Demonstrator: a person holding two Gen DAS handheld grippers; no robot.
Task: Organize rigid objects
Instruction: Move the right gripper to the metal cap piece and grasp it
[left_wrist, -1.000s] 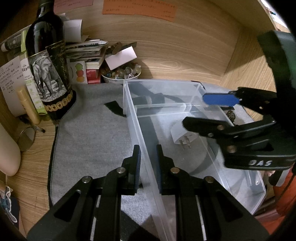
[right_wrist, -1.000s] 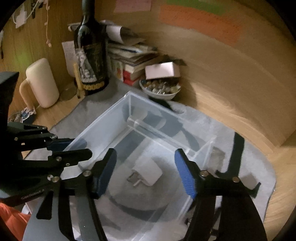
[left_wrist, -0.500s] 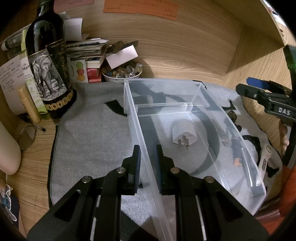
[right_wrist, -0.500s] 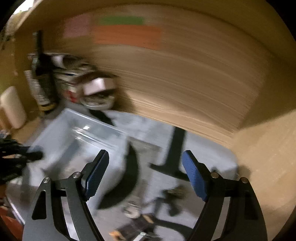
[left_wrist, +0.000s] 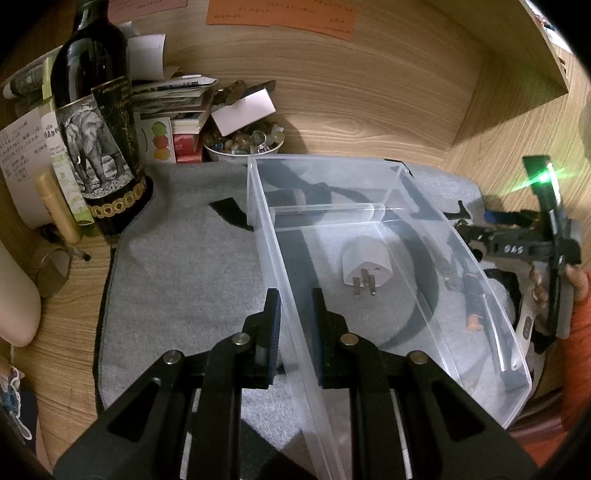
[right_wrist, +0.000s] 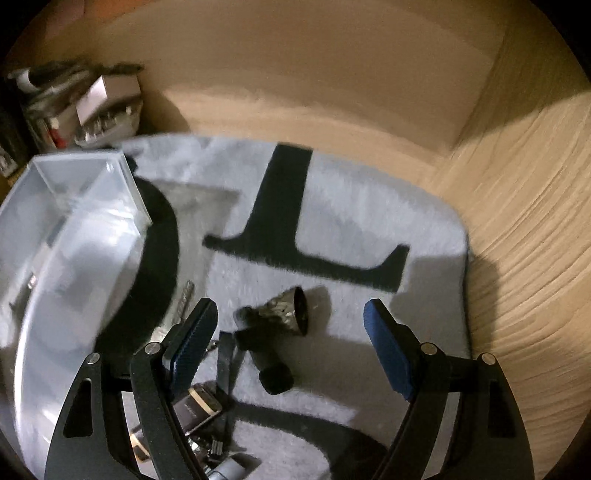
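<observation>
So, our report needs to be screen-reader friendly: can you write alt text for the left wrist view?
The left gripper is clamped on the near wall of a clear plastic bin on a grey mat. A white plug adapter lies inside; a dark wine bottle stands at left.

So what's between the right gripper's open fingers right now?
In the right wrist view, the right gripper hangs open over the grey mat; a small dark bell-shaped object lies between its fingers, untouched.

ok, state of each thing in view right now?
left gripper: jaws shut on the bin wall
right gripper: jaws open, nothing between them
bin: upright, no lid, holds a plug
plug: lying in the bin, prongs showing
bell: on its side on the mat
bottle: upright
</observation>
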